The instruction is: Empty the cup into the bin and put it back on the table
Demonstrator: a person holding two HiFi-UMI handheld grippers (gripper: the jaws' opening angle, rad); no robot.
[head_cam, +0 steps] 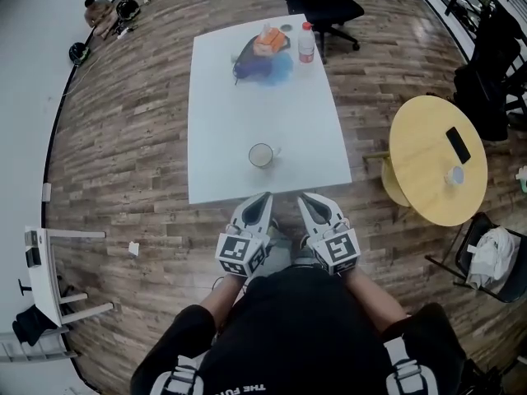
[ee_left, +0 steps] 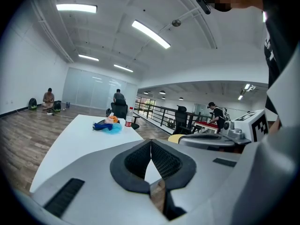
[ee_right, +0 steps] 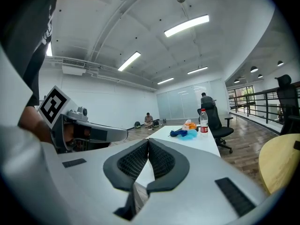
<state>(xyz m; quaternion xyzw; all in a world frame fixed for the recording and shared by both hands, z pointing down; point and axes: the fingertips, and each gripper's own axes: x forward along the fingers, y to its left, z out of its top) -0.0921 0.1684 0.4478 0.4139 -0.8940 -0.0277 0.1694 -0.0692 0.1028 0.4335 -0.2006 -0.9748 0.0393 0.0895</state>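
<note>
Shut and empty: left tongs (head_cam: pixel 265 196), right tongs (head_cam: pixel 305 196), side by side at near edge of white table (head_cam: pixel 222 97). Cup (head_cam: pixel 262 155) upright on table just past them, strip of tabletop between. Far end: bottle (head_cam: pixel 306 43), blue heap (head_cam: pixel 262 62), office chair (head_cam: pixel 325 2) beyond. Off right: round yellow table (head_cam: pixel 420 179) with phone (head_cam: pixel 458 144).

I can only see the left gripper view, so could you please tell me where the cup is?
Observer: The cup stands upright on the white table, near the table's closest edge.
Operator: Thank you. Is the right gripper holding anything?
Observer: No. The right gripper has its jaws together, with nothing between them.
Operator: What lies on the yellow surface to my right?
Observer: That is a round yellow table, and a dark phone lies on it.
</note>
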